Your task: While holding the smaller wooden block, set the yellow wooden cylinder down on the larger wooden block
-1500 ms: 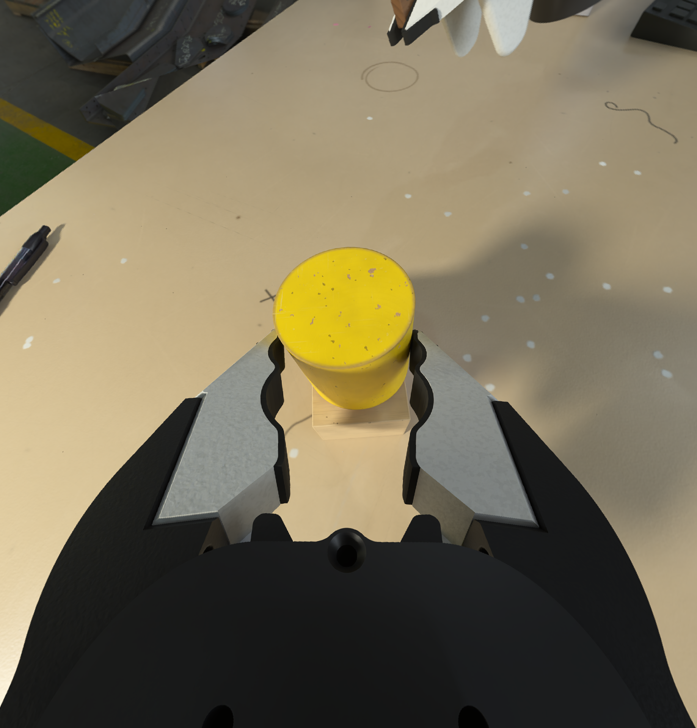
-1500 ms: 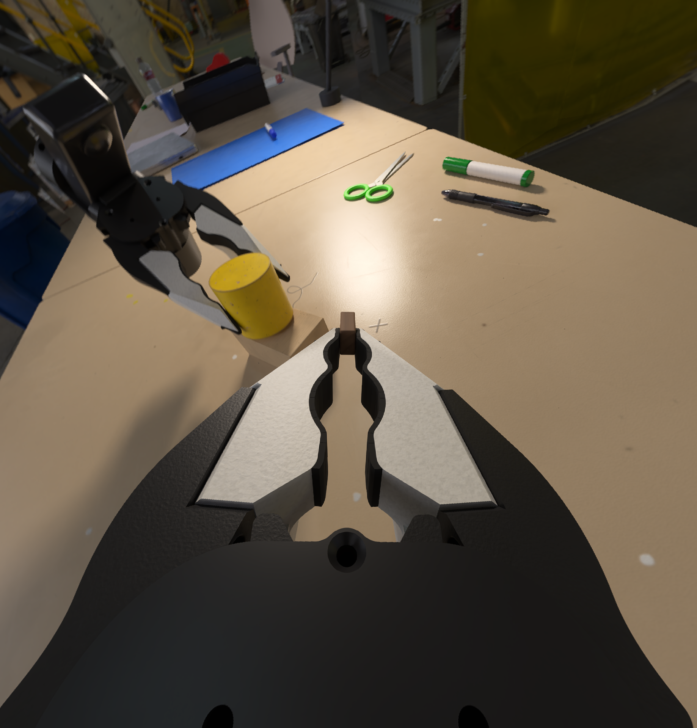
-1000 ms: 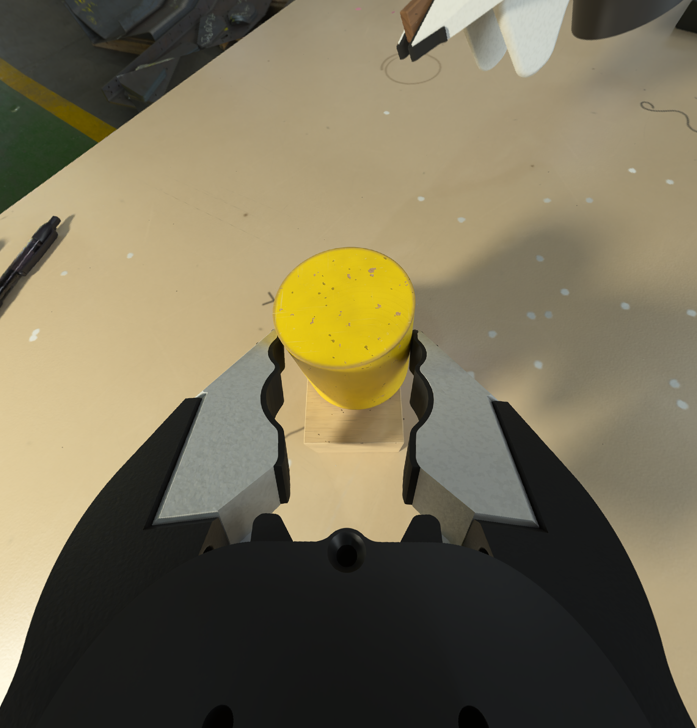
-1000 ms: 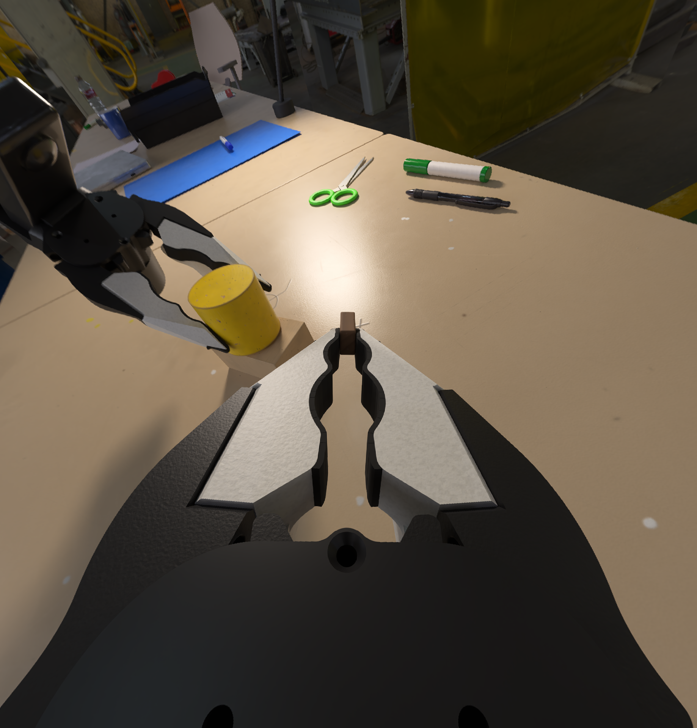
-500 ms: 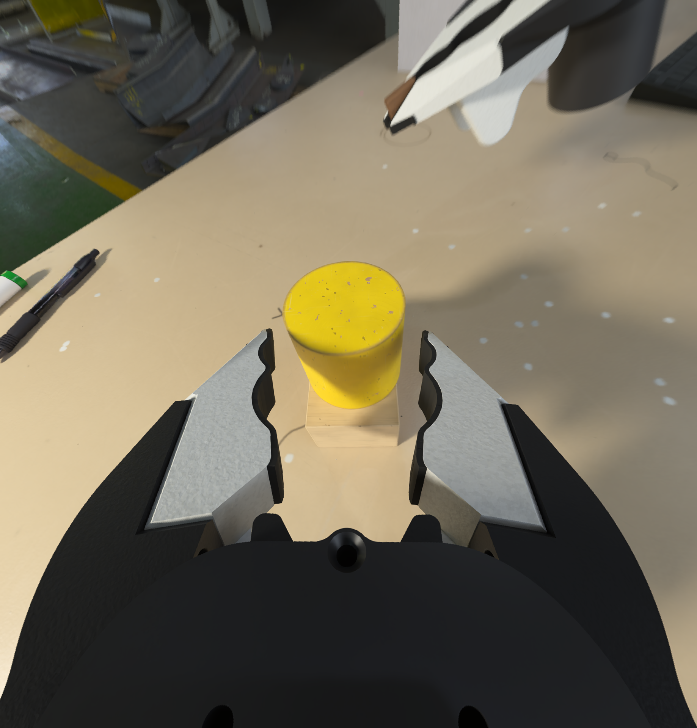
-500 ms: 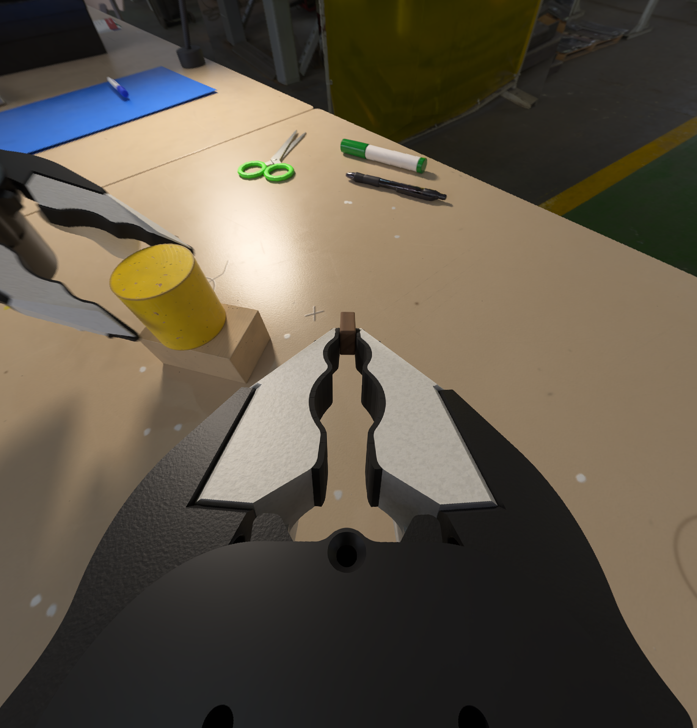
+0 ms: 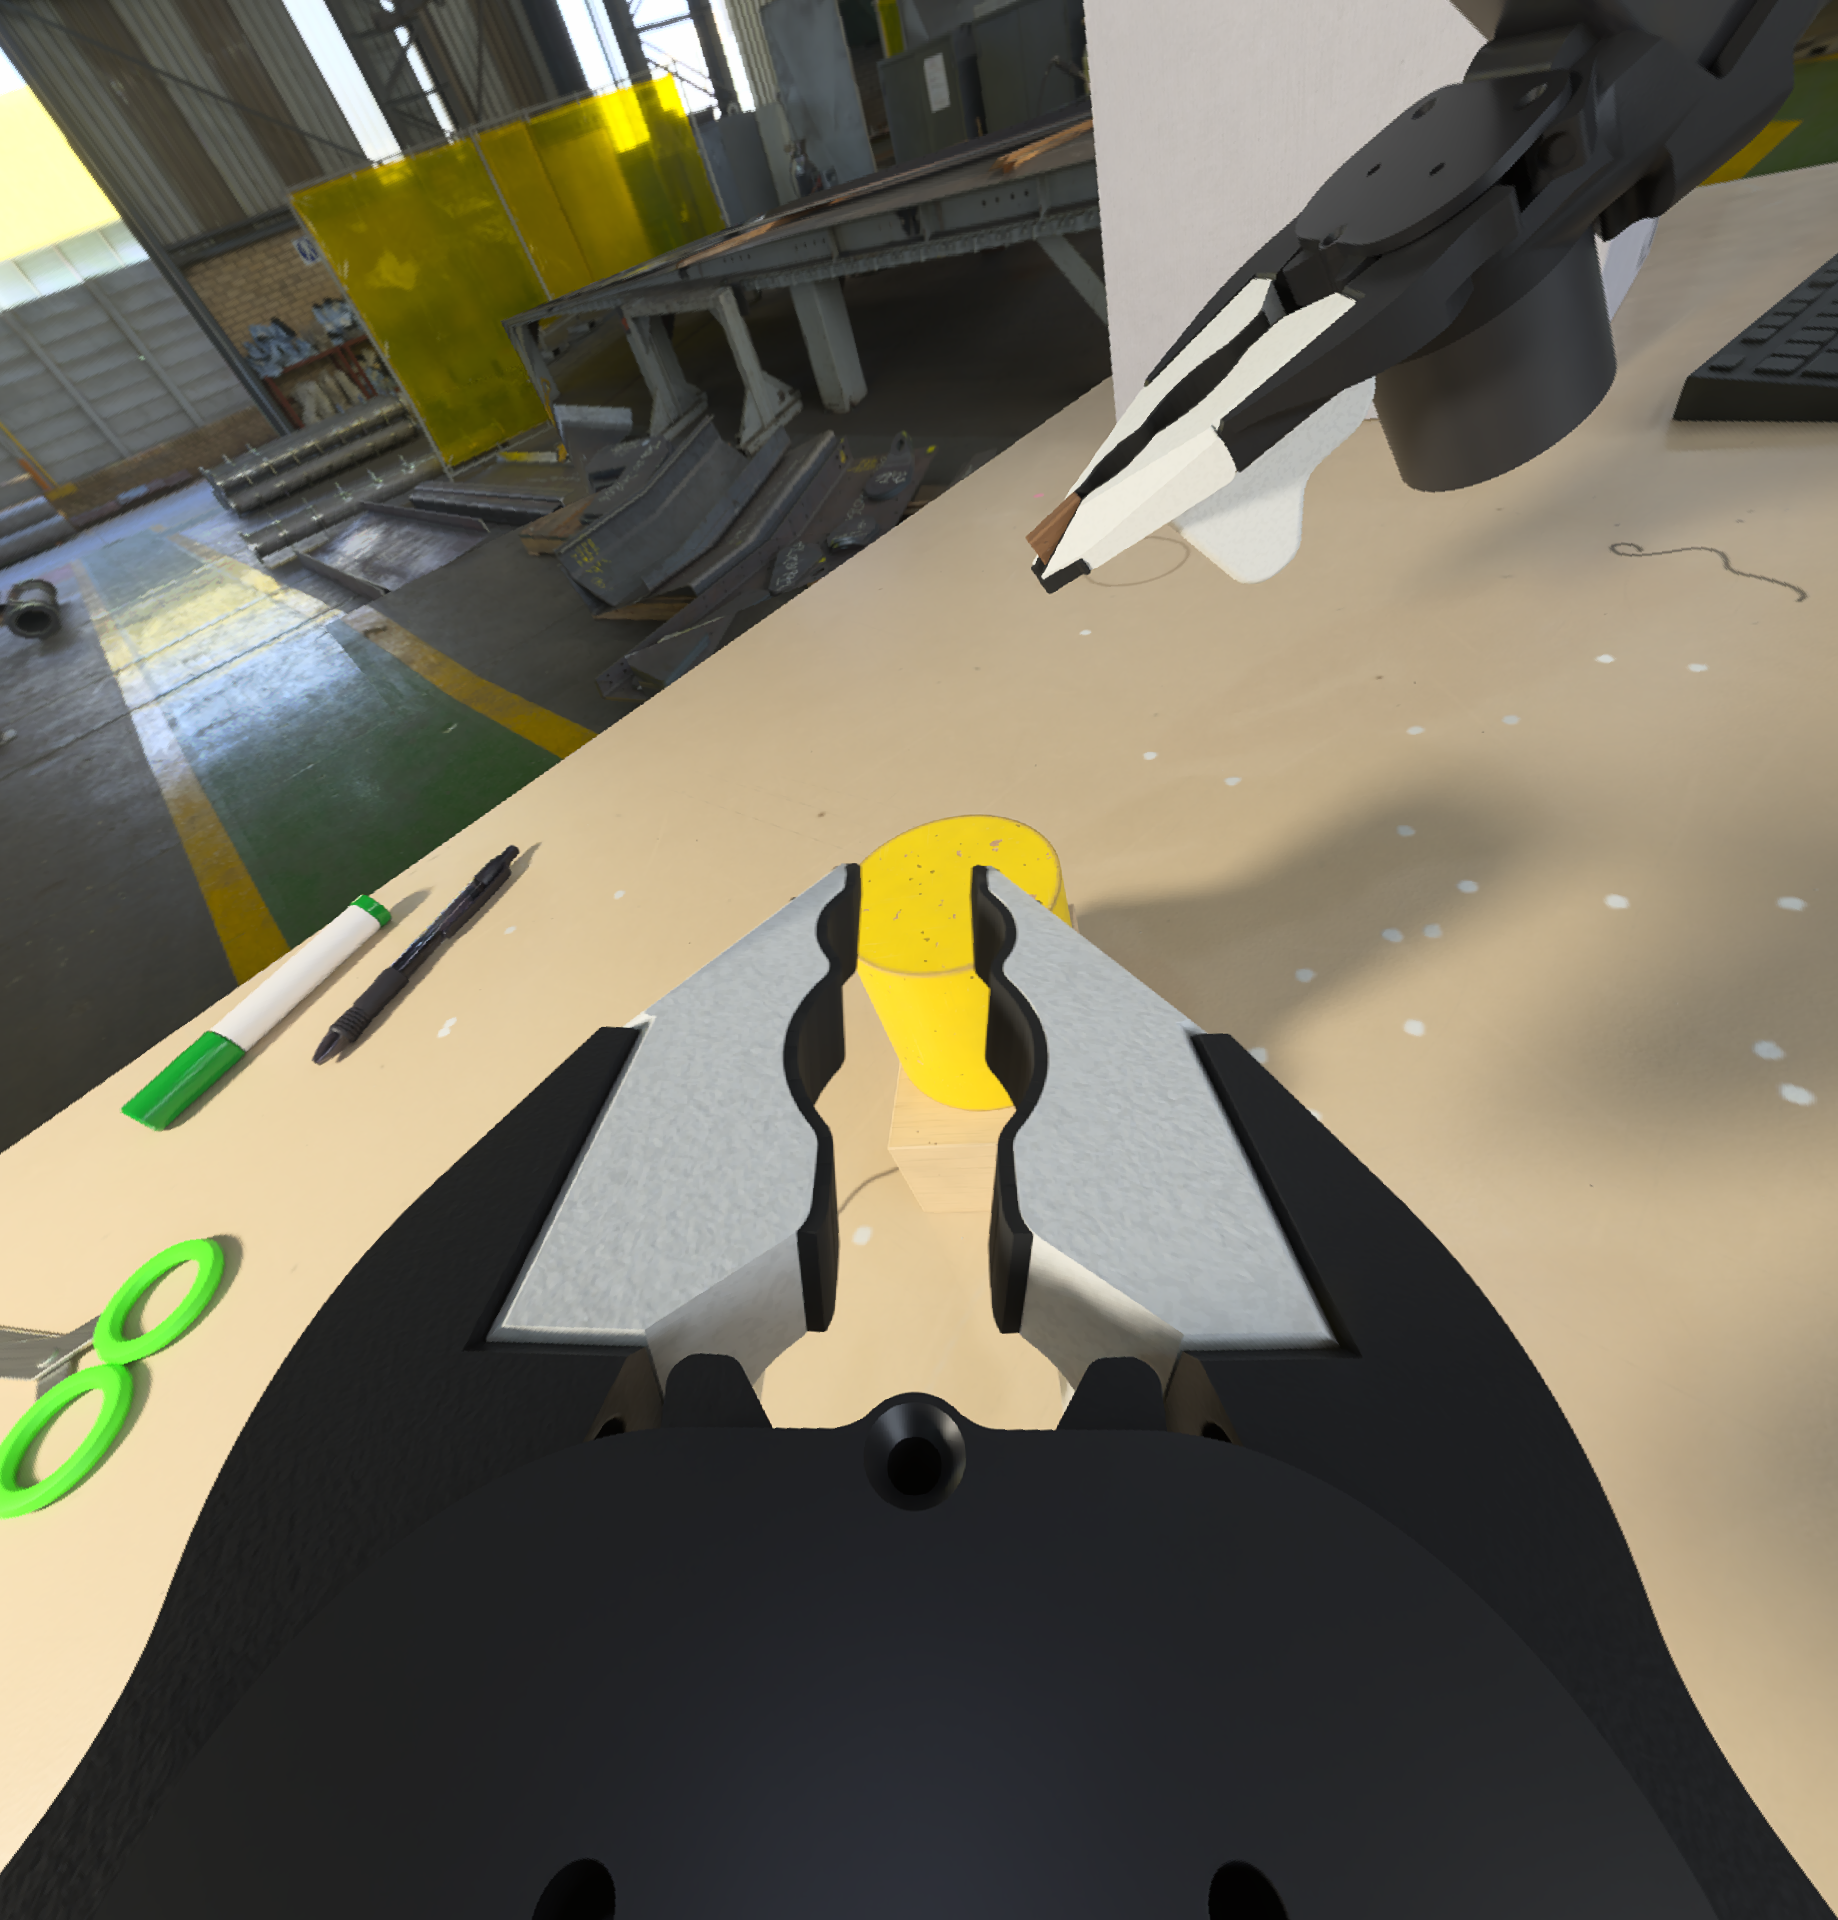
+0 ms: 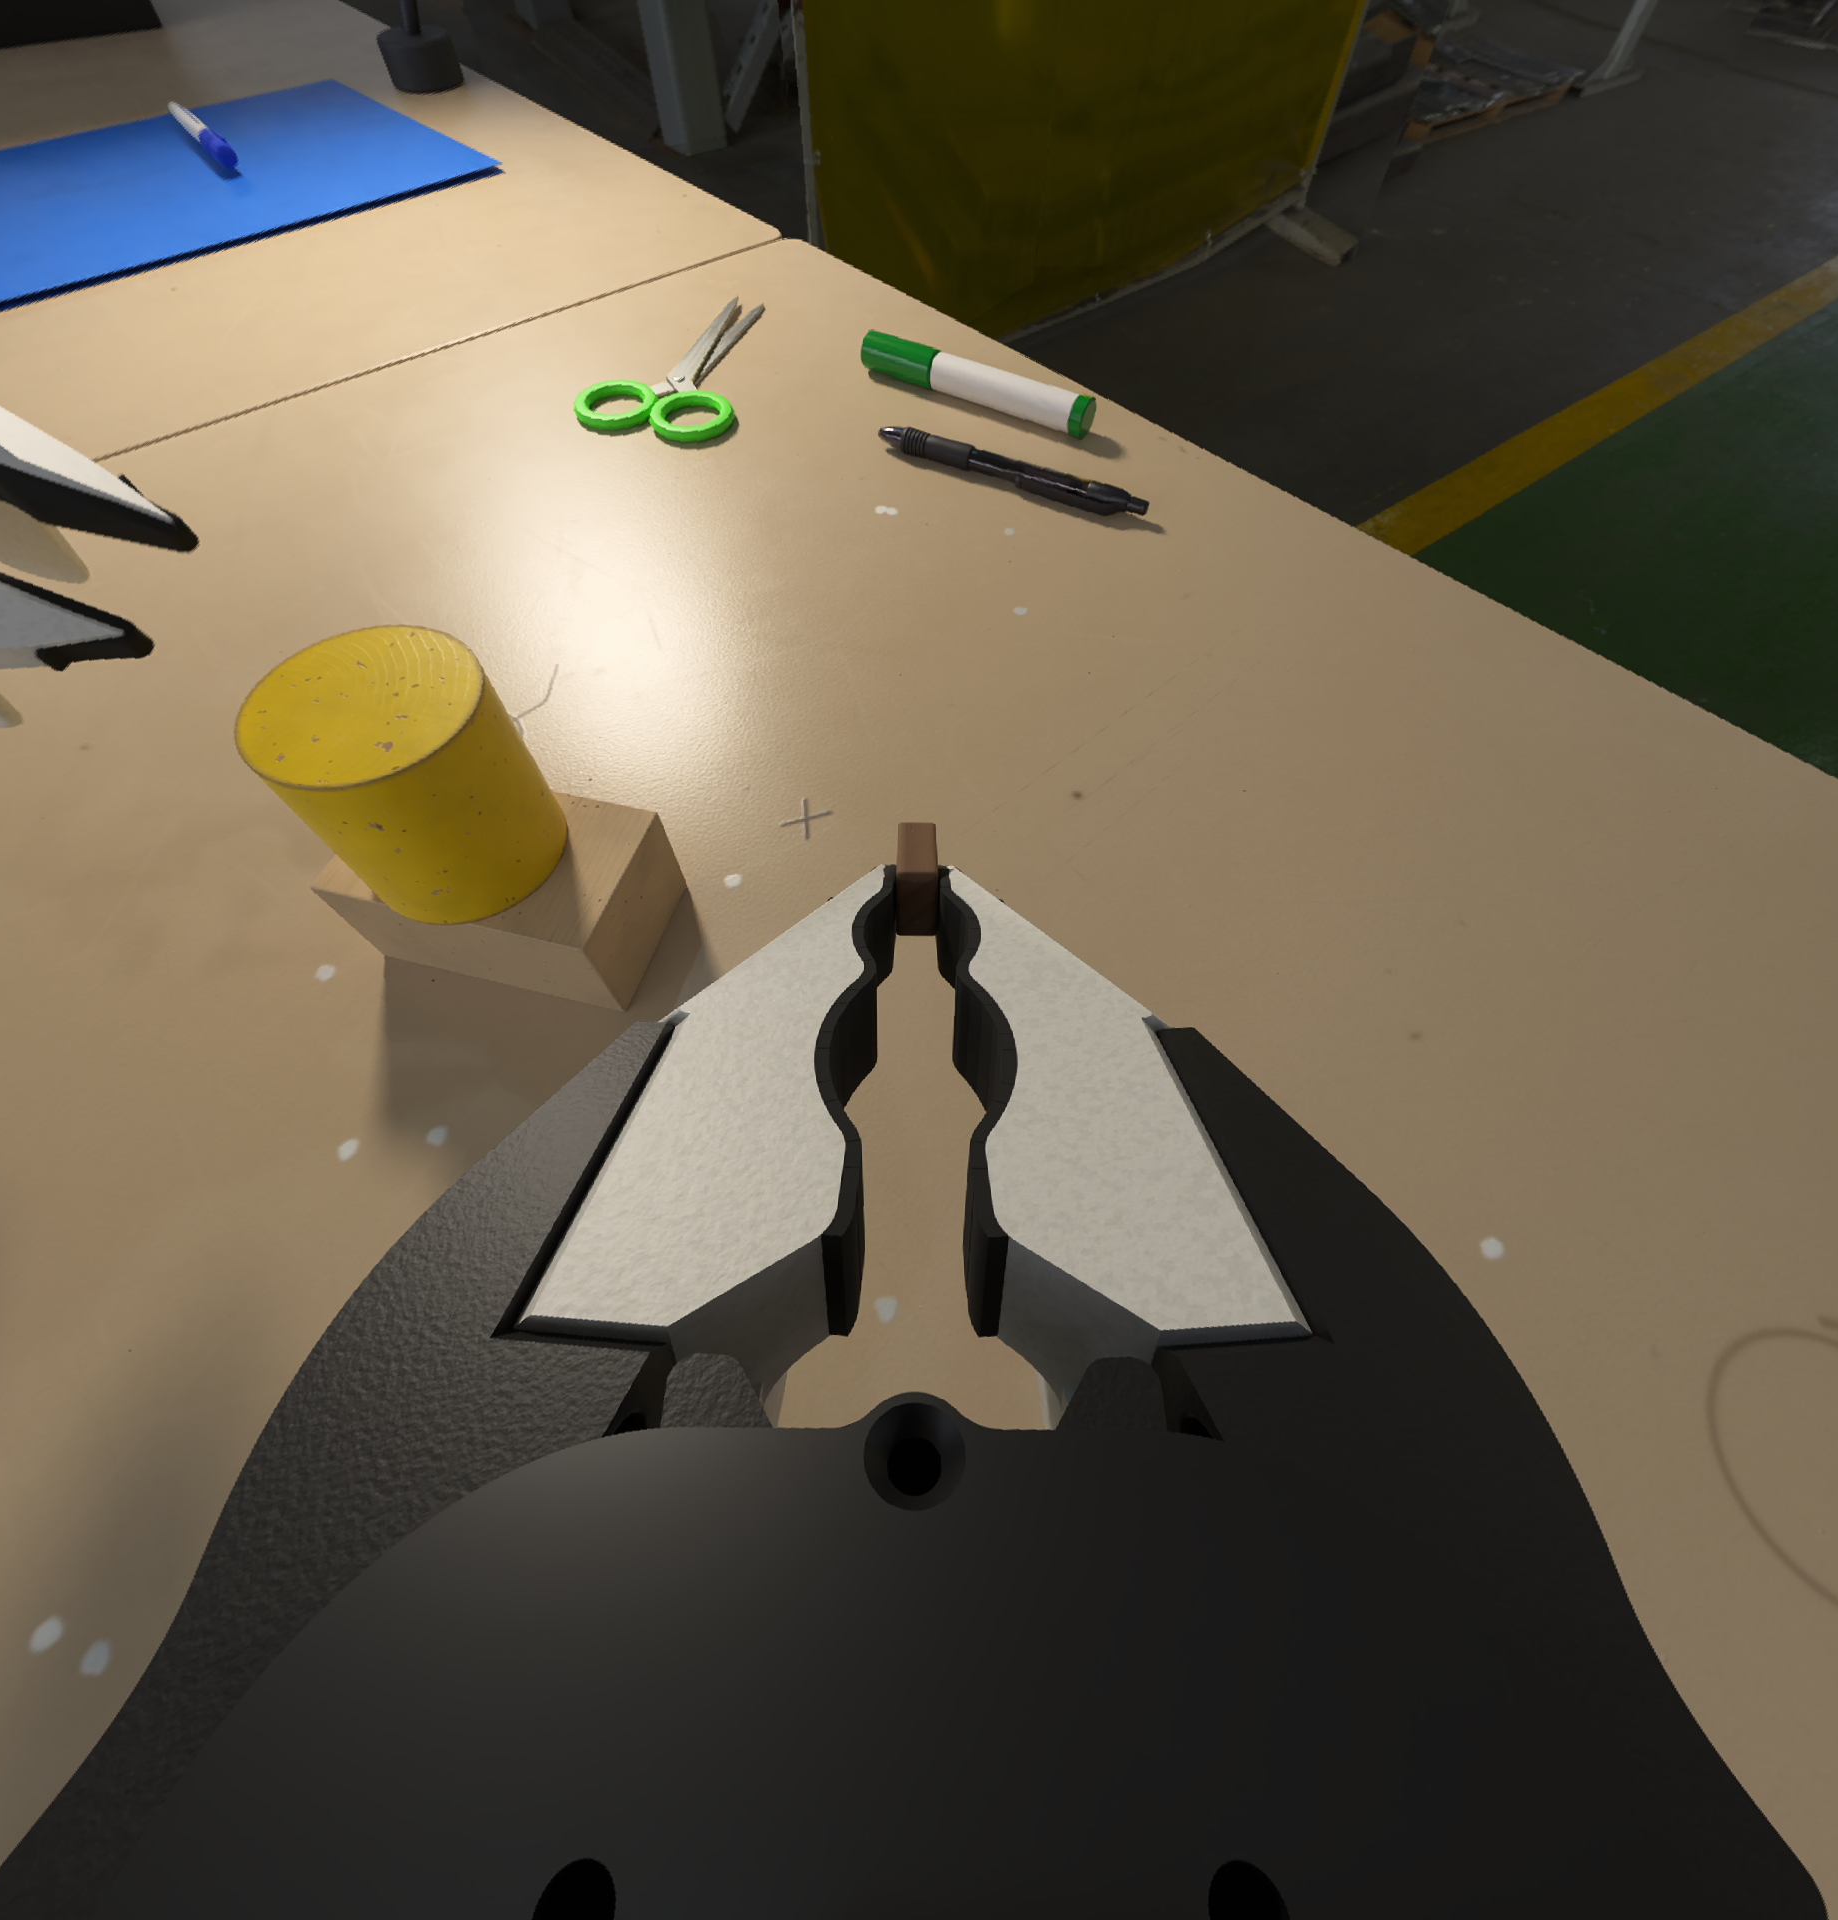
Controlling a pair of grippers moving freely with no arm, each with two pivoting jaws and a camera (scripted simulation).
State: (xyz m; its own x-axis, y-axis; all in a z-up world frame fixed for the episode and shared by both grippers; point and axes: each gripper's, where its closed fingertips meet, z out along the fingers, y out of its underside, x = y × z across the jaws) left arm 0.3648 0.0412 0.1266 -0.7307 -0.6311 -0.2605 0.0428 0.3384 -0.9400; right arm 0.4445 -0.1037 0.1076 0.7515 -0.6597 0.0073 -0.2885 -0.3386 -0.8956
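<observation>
The yellow wooden cylinder (image 8: pixel 401 774) stands upright on the larger pale wooden block (image 8: pixel 582 914) on the table. In the left wrist view the cylinder (image 7: pixel 915 935) and block (image 7: pixel 936 1164) show through the gap between my left fingers. My left gripper (image 7: pixel 912 883) is empty, pulled back and above the cylinder, with its jaws partly apart. It also shows at the left edge of the right wrist view (image 8: pixel 162 592). My right gripper (image 8: pixel 916 883) is shut on the smaller brown wooden block (image 8: pixel 916 878), held above the table to the right of the stack. It also shows in the left wrist view (image 7: pixel 1050 556).
Green-handled scissors (image 8: pixel 666 400), a green-and-white marker (image 8: pixel 977 382) and a black pen (image 8: pixel 1014 473) lie near the table's far edge. A blue mat (image 8: pixel 188 187) lies on the adjoining table. A keyboard (image 7: pixel 1798 343) and an upright white board (image 7: pixel 1206 156) stand beyond the right gripper.
My left gripper let go of the cylinder, leaving it on the larger block, then drew back and up with its jaws narrowing. My right gripper kept the small block and shifted sideways.
</observation>
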